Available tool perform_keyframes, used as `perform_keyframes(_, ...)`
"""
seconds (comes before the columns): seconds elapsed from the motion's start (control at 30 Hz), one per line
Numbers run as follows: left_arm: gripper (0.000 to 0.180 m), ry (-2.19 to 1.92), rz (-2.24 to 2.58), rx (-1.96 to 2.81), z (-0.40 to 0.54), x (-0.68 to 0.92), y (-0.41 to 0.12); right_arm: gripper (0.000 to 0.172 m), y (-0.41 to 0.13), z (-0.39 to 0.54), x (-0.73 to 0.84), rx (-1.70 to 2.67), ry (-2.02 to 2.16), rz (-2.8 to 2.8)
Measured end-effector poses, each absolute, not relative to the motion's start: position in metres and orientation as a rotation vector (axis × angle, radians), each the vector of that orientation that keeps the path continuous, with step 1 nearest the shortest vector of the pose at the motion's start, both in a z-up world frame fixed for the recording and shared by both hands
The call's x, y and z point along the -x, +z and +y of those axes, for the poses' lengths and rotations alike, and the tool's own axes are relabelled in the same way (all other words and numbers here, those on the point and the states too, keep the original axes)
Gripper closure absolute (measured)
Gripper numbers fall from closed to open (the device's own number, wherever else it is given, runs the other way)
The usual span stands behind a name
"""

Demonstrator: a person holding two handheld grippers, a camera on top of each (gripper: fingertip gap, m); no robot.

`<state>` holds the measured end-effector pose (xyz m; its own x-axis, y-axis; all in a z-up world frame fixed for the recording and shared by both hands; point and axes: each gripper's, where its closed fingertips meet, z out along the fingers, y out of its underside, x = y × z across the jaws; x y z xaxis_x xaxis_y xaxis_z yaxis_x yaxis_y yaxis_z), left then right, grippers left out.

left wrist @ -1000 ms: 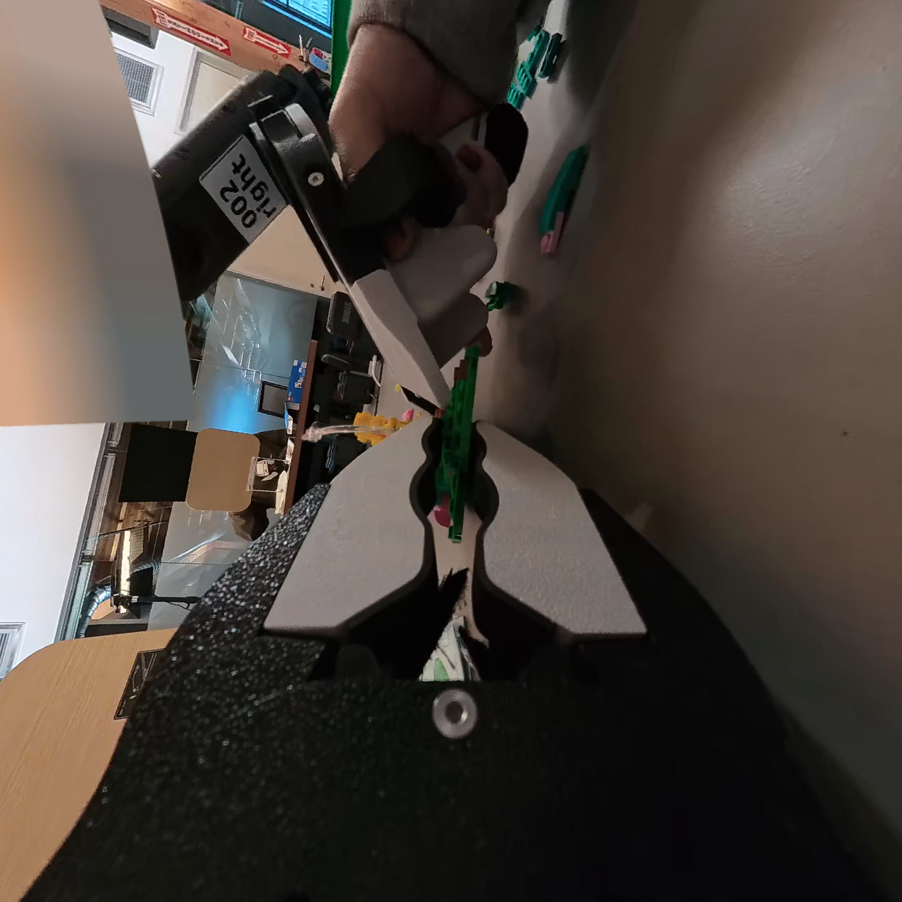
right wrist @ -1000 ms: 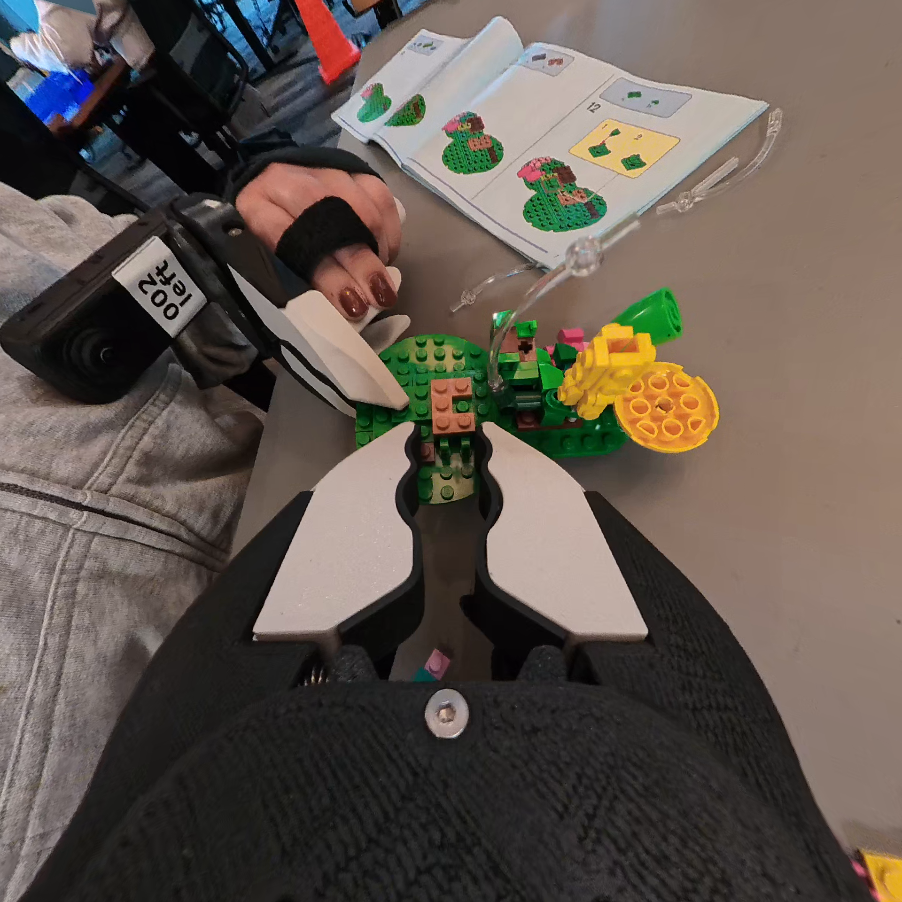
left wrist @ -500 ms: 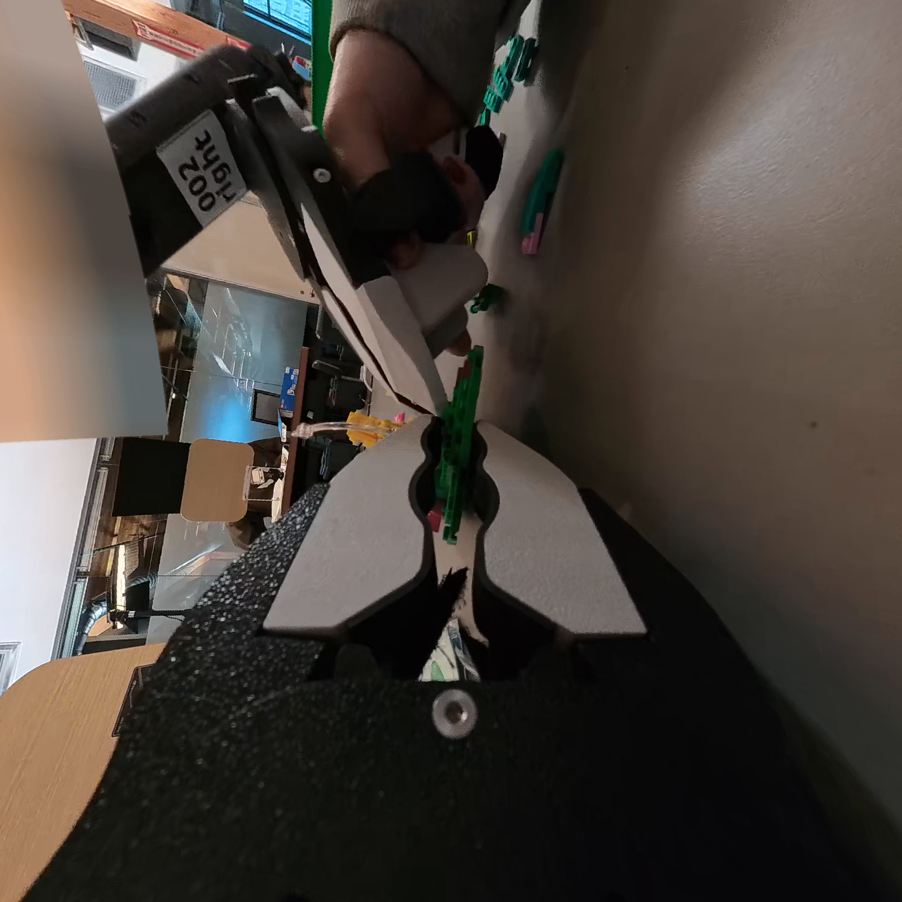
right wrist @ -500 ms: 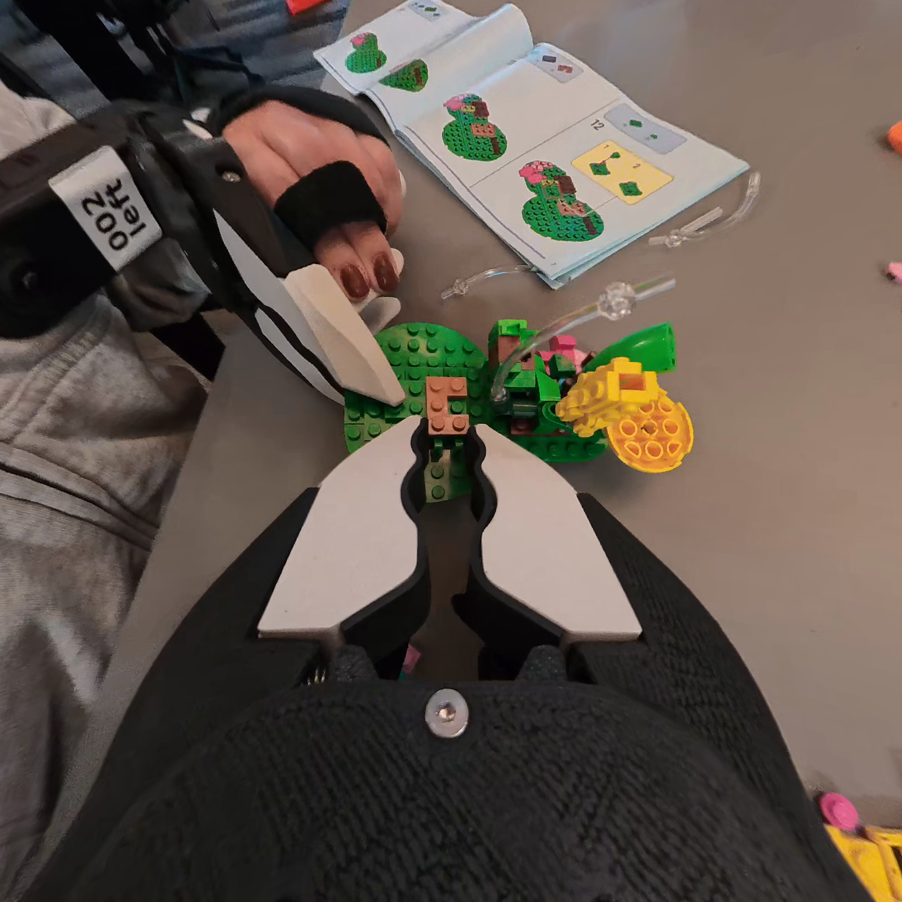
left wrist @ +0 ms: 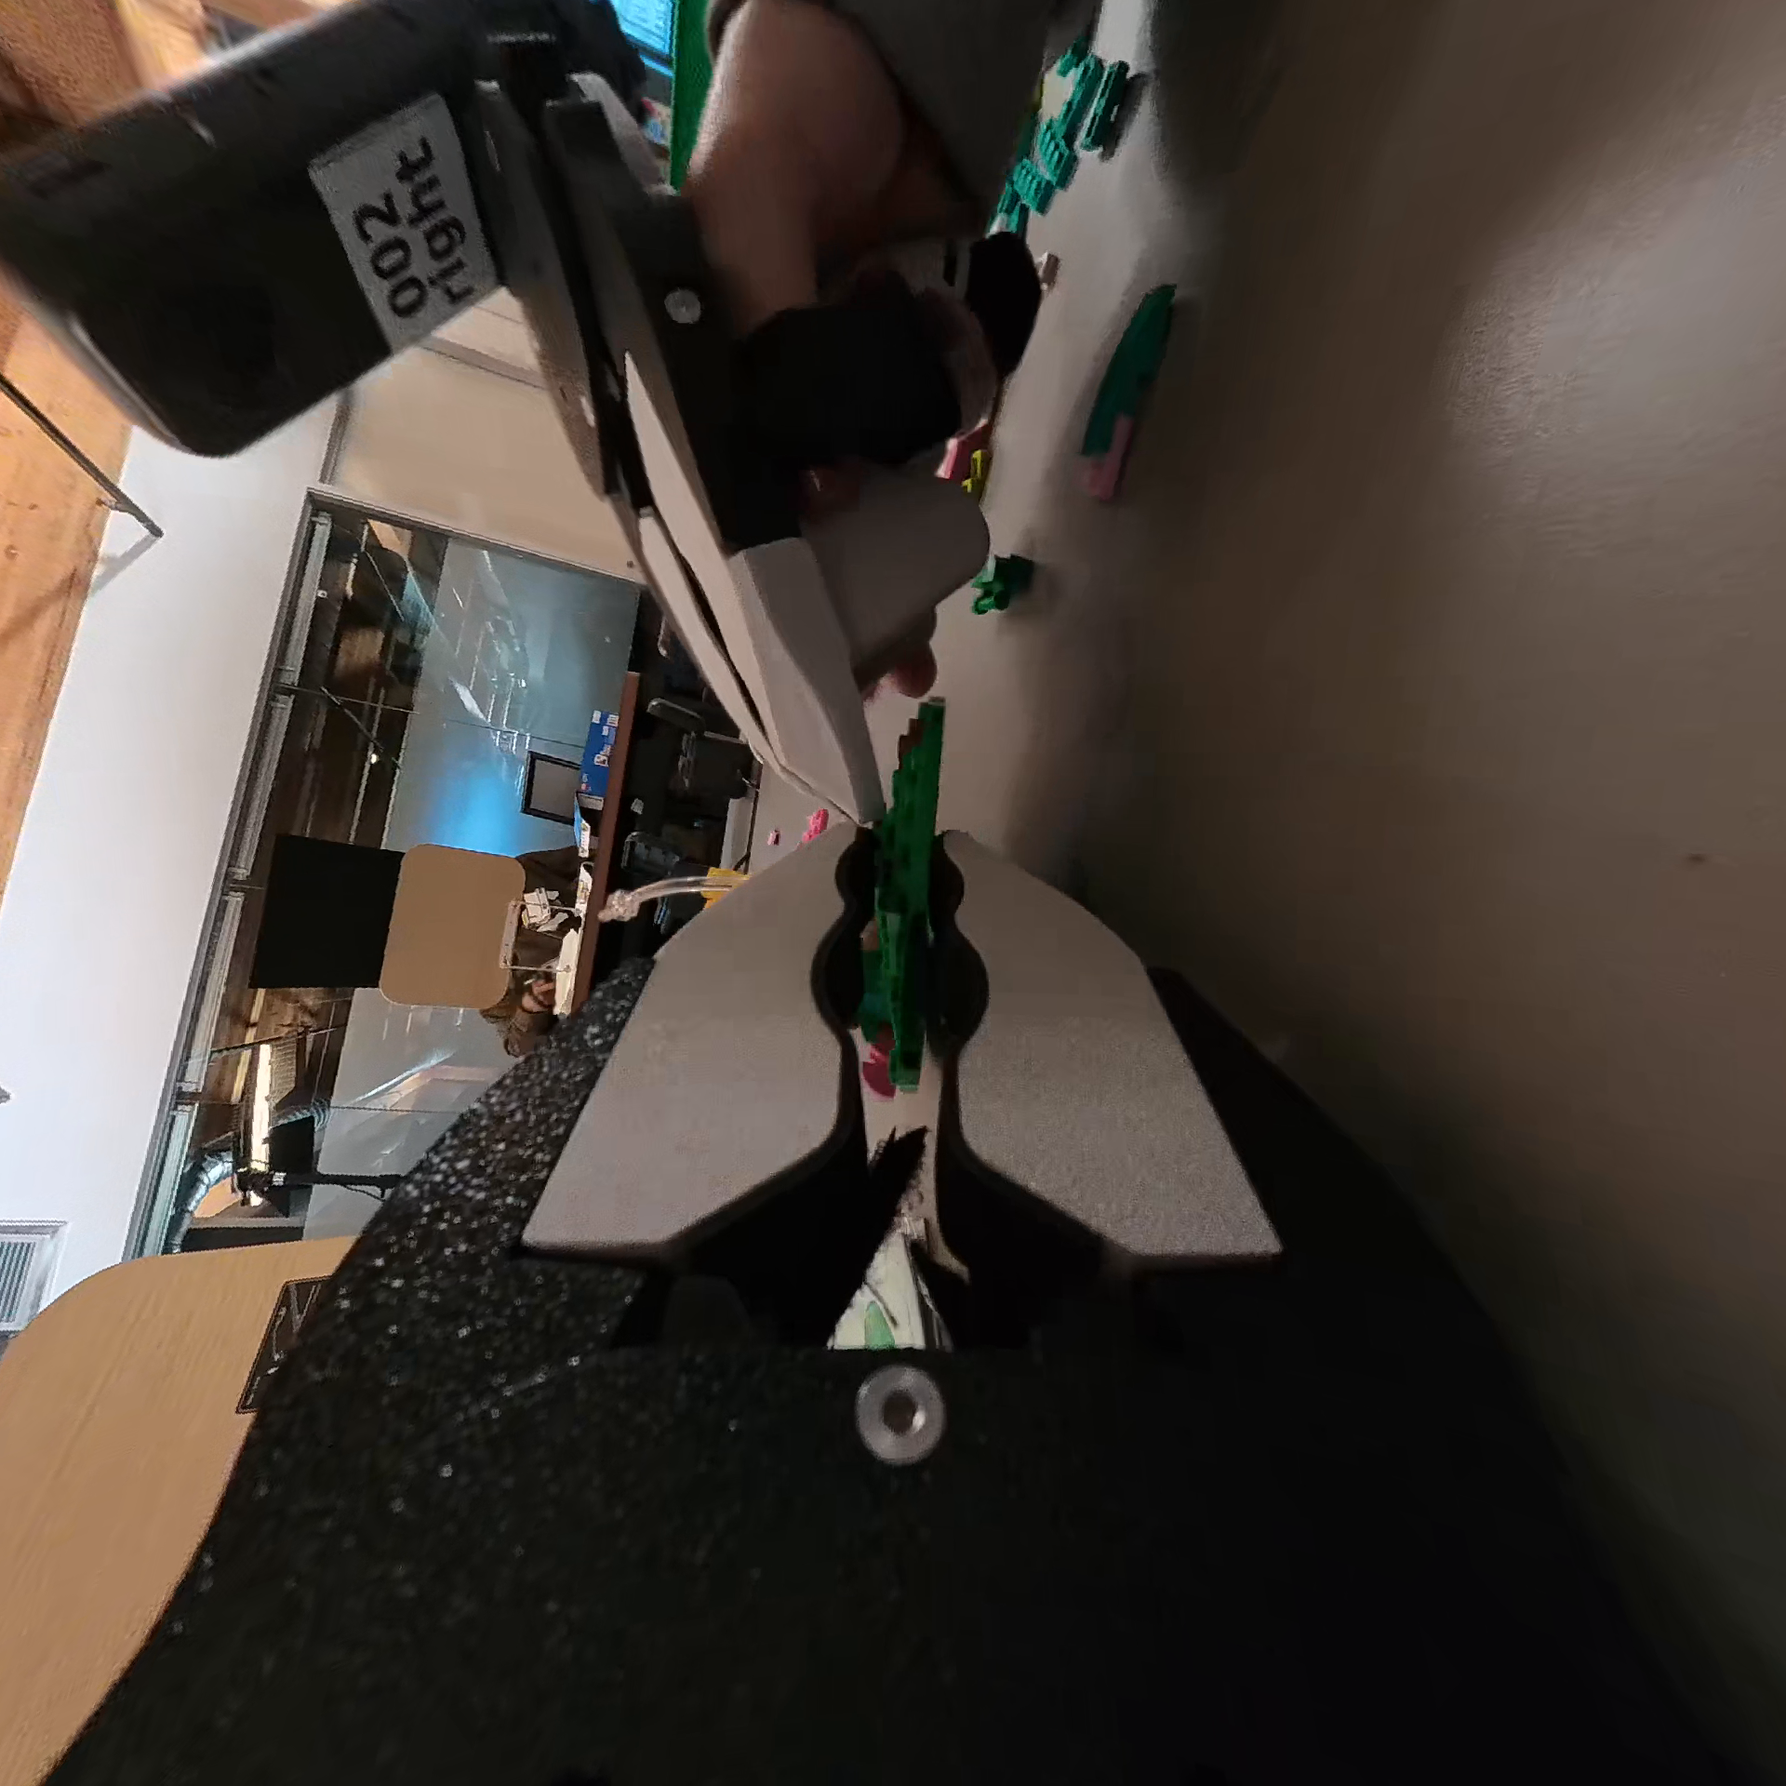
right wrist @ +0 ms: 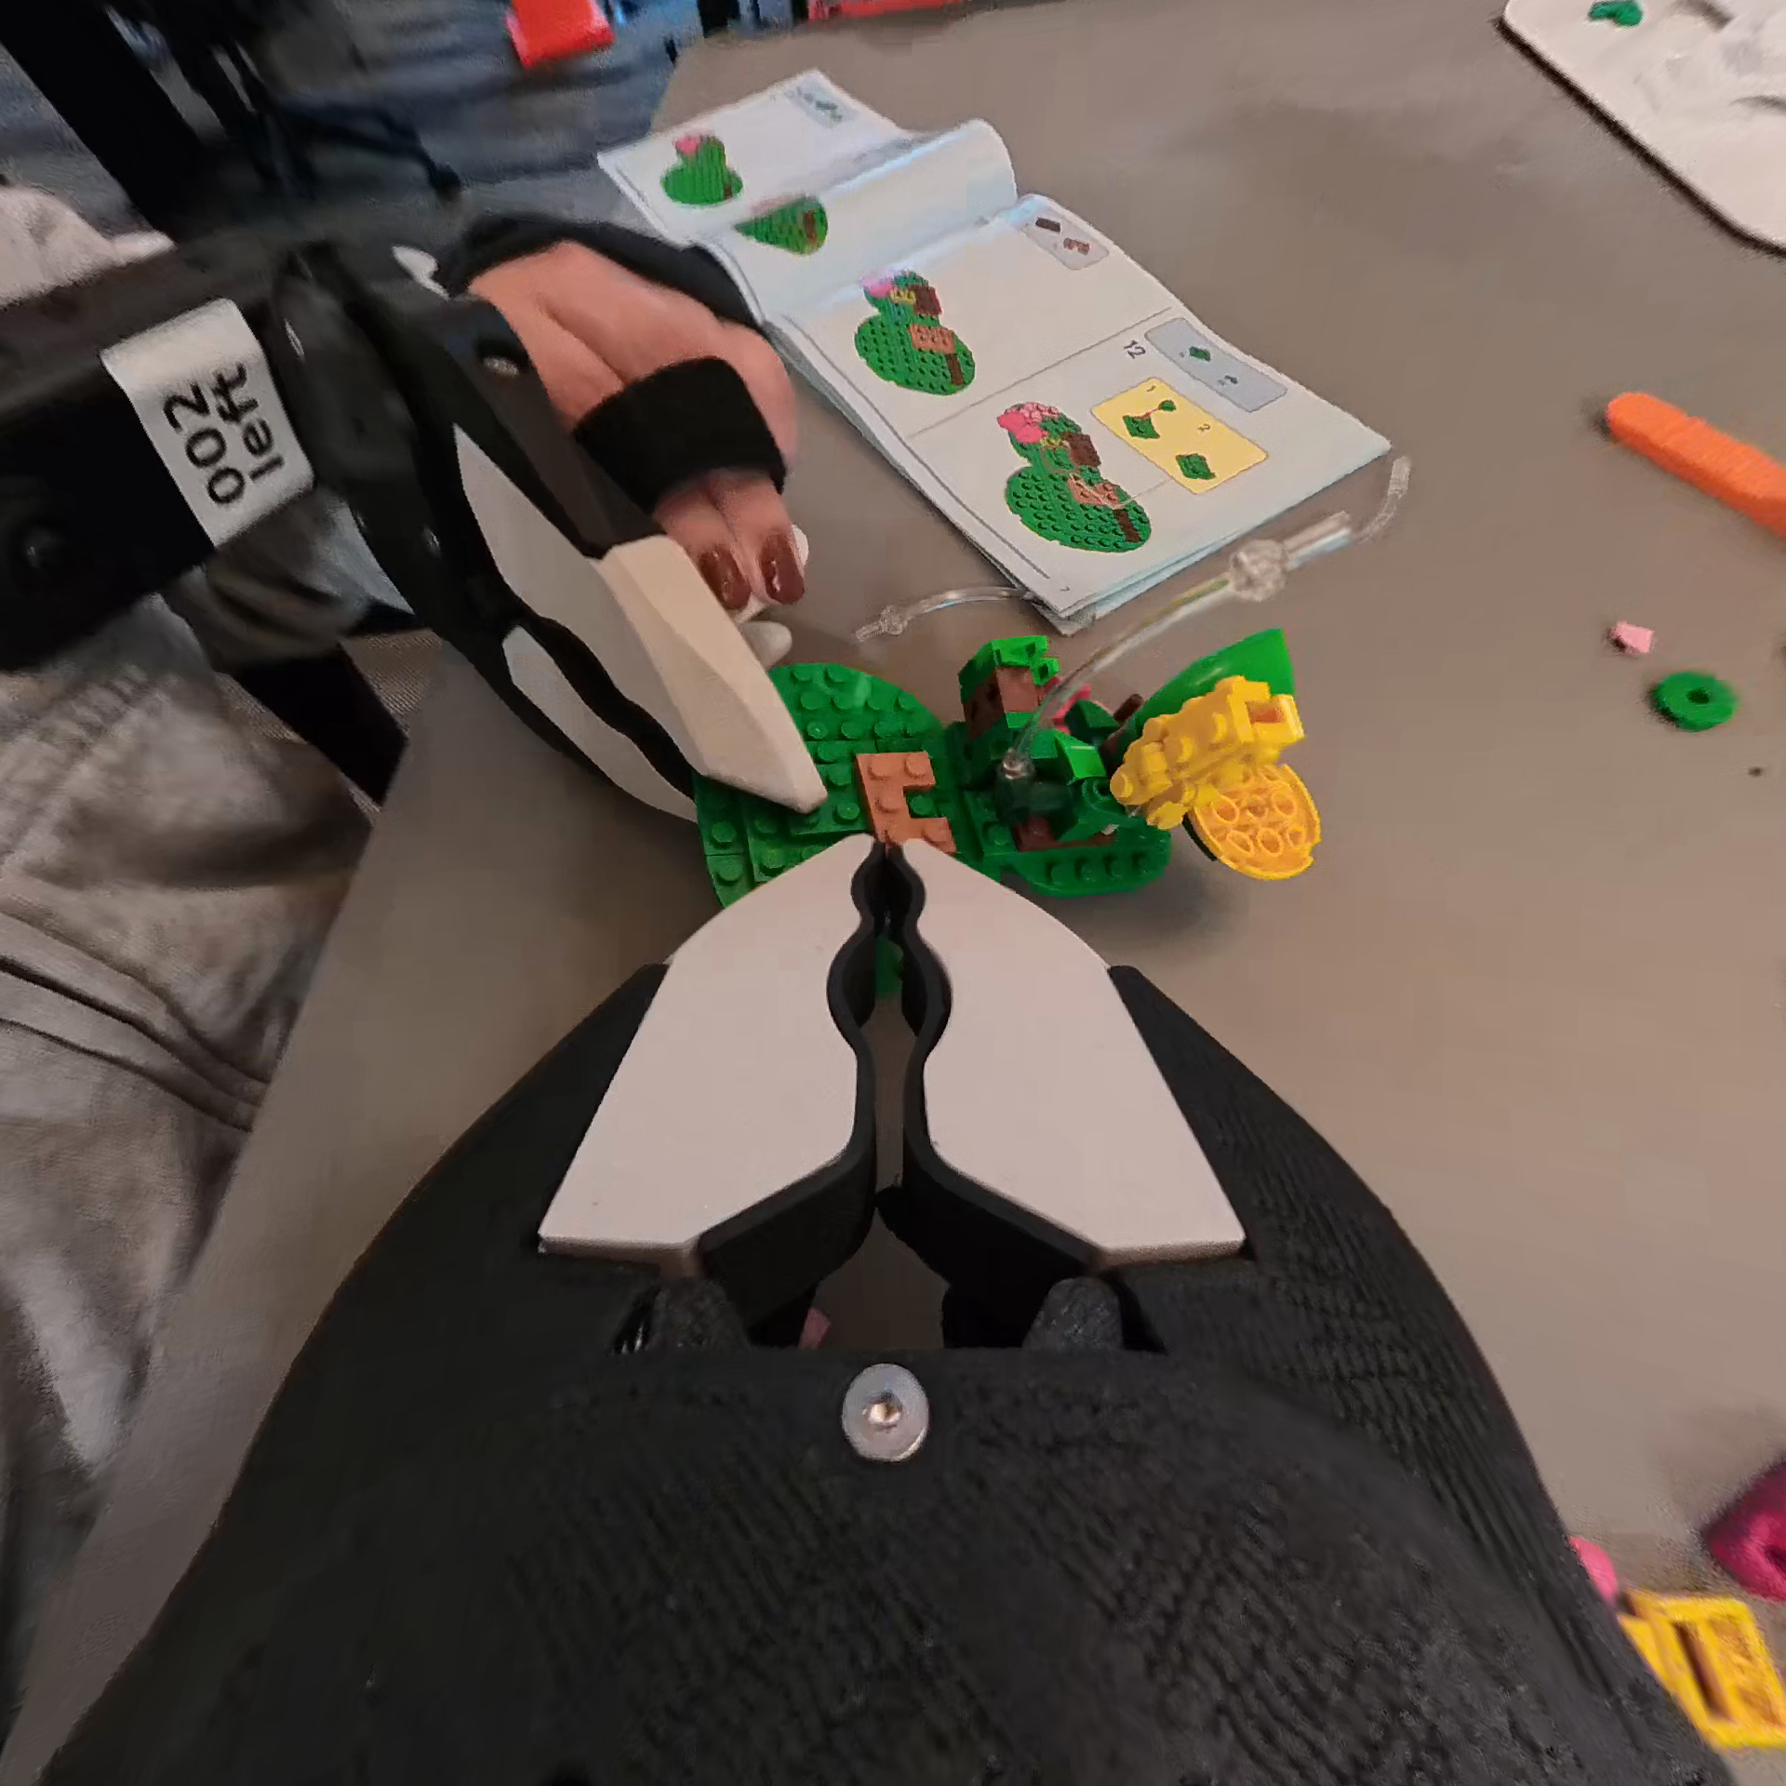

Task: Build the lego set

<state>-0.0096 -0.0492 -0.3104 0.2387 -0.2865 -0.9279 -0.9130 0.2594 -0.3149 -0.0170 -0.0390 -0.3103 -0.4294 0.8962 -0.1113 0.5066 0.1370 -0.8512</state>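
Fingers of my left gripper (left wrist: pixel 904 846) are closed on the edge of the green brick plate (left wrist: pixel 908 870), one above the plate and one beneath it, both pressing. In the right wrist view the upper left finger (right wrist: pixel 734 715) lies across the studs at the plate's near-left part. My right gripper (right wrist: pixel 887 855) has its fingers drawn almost together, tips nearly touching; they sit just at the near edge of the brown brick piece (right wrist: pixel 899 797) on the plate, and I cannot tell whether they pinch anything. Just beyond my right fingertips and to the right stands the green and brown brick cluster (right wrist: pixel 1024 734) with a clear curved rod (right wrist: pixel 1160 619) rising from it, and a yellow brick figure (right wrist: pixel 1218 763) at the plate's far right. Farther ahead on the grey table (right wrist: pixel 1450 1015) lies the open instruction booklet (right wrist: pixel 966 319). Well to the right are a green ring piece (right wrist: pixel 1693 698) and an orange tool (right wrist: pixel 1691 454).
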Motion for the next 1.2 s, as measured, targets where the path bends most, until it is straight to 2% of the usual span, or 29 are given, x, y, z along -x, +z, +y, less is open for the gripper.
perform_keyframes(0.03,0.170,0.641,1.292,1.275,-0.049,0.010,-0.310,0.172,-0.310,-0.039,0.017,1.353,1.240,-1.987)
perform_keyframes(0.2,0.170,0.634,1.291,1.269,-0.050,0.009,-0.309,0.162,-0.310,-0.036,0.017,1.326,1.237,-2.006)
perform_keyframes(0.37,0.170,0.633,1.302,1.258,-0.051,0.006,-0.309,0.162,-0.312,-0.038,0.015,1.305,1.183,-2.045)
perform_keyframes(0.6,0.170,0.613,1.308,1.236,-0.054,0.002,-0.307,0.149,-0.312,-0.041,0.013,1.448,1.414,-2.034)
perform_keyframes(0.9,0.170,0.570,1.313,1.217,-0.058,-0.002,-0.305,0.154,-0.312,-0.049,0.014,1.556,1.676,-1.986)
perform_keyframes(1.2,0.170,0.547,1.338,1.234,-0.059,-0.003,-0.310,0.158,-0.317,-0.048,0.012,1.386,1.416,-2.091)
